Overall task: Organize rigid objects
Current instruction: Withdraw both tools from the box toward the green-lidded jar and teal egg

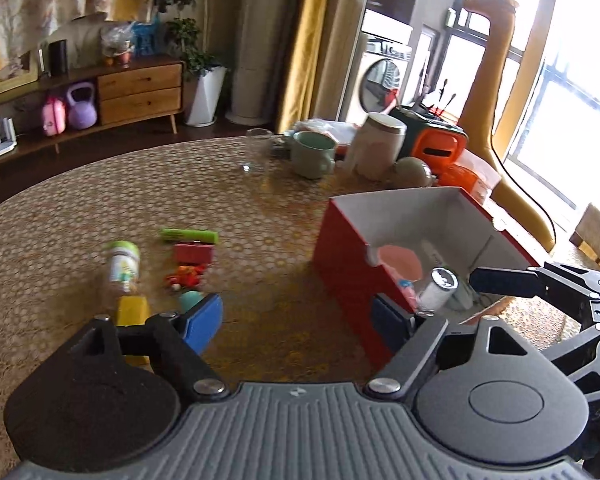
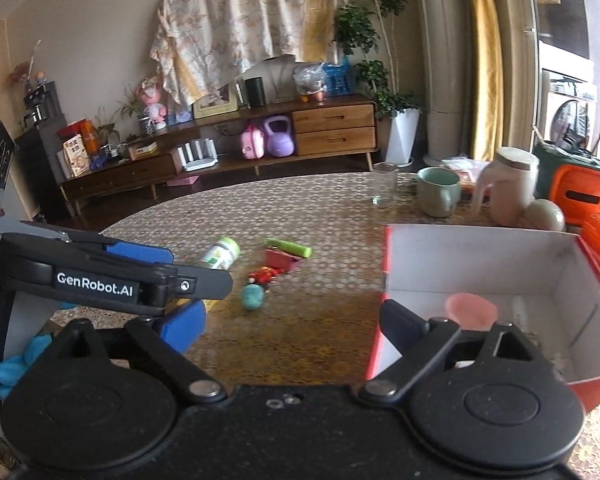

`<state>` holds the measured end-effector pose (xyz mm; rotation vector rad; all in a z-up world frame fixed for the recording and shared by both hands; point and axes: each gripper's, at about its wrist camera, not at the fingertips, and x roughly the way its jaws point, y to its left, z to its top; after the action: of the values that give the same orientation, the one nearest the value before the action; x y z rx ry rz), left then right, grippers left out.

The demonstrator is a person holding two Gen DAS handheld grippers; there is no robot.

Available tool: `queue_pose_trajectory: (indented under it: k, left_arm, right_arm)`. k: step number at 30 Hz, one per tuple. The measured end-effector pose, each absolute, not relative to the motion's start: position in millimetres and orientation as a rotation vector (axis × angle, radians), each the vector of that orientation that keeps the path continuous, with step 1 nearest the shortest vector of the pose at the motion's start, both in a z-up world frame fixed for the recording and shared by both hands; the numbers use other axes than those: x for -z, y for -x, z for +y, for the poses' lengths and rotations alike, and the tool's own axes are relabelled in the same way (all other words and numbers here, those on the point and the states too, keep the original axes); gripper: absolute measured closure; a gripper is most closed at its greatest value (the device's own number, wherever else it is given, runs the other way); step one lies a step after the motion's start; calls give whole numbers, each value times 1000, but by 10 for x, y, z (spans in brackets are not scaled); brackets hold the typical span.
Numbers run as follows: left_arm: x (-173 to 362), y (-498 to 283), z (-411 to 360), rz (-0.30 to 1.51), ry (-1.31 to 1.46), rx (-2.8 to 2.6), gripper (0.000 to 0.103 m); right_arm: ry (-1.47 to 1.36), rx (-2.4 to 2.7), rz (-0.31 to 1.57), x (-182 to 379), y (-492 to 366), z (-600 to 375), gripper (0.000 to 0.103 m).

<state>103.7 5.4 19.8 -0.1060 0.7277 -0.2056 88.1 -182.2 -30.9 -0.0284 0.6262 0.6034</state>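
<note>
Left gripper [image 1: 296, 320]: jaws spread wide, nothing between the blue pads. Its right finger is partly hidden behind the near red wall of the box [image 1: 352, 280]; its left finger covers part of a yellow block [image 1: 131, 312] and a teal ball [image 1: 191, 300] on the table.

Right gripper [image 2: 292, 320]: jaws likewise spread, empty. Its right finger sits at the box's near left corner; whether it touches the wall cannot be told. The left gripper's body crosses the left side of the right wrist view, blocking the table behind it. A blue-gloved hand [image 2: 8, 364] shows at that frame's left edge, cut off.

Inside the box, white-lined: a pink round item [image 1: 400, 264], blurred, and a small bottle with a metal cap [image 1: 440, 284] leaning near the front wall. Other contents are too blurred to identify.

On the patterned table [image 1: 260, 200], left of the box and well apart from it: a clear jar with a green lid [image 1: 122, 264] lying on its side, a red and orange toy [image 1: 186, 274], a red block [image 1: 194, 253], a green stick [image 1: 189, 235].

Far edge of the table: a clear glass [image 1: 258, 156], a green mug [image 1: 313, 154], a white jug [image 1: 376, 146], an orange container [image 1: 440, 148], partly overlapping one another.
</note>
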Motion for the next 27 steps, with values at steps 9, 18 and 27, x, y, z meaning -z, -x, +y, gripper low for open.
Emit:
queue_pose_trajectory:
  k: [9, 18, 27]
  left_arm:
    - [-130, -989, 528, 709, 133, 150, 18]
    - [27, -1160, 1089, 708, 157, 41, 0]
    - [302, -1614, 1420, 732, 127, -63, 0]
  right_arm:
    - [42, -648, 640, 431, -920, -1339, 10]
    - [85, -666, 671, 627, -1059, -949, 10]
    - [131, -648, 718, 961, -1329, -667, 16]
